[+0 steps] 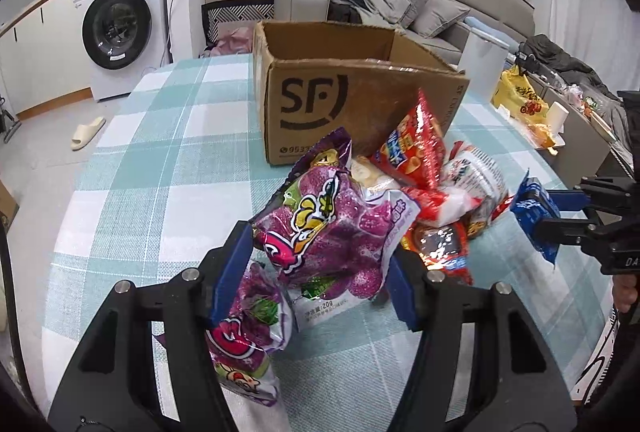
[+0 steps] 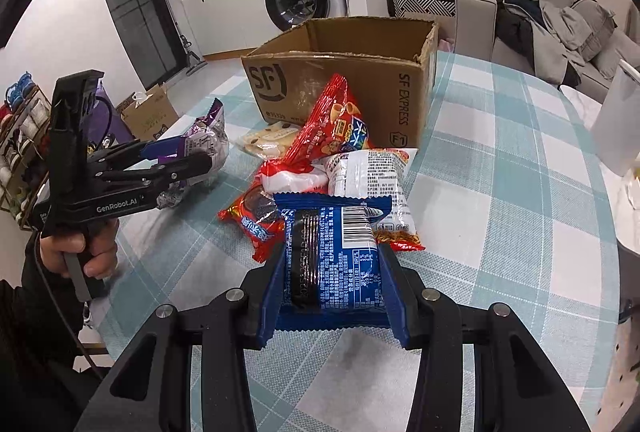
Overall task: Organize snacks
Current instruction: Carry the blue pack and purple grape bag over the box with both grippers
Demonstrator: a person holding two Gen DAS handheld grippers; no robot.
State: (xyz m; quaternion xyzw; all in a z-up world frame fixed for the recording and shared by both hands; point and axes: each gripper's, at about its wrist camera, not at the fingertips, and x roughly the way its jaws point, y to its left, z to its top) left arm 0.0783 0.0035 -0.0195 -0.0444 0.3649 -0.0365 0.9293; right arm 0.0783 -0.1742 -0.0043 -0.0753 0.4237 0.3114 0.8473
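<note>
Purple candy packs (image 1: 332,228) sit pinched in the left claw (image 1: 320,272), lifted off the checked surface (image 1: 160,160) with a second pack hanging at 7 o'clock. A blue biscuit pack (image 2: 332,260) is gripped across its width in the right claw (image 2: 332,292), at 6 o'clock from the loose pile (image 2: 320,168). Behind the pile, at 12 o'clock, the cardboard box (image 2: 340,72) stands open. To do this well, I judge each pack should be carried high over the box rim before release, one hand at a time, the dangling pack kept clear of the pile.
</note>
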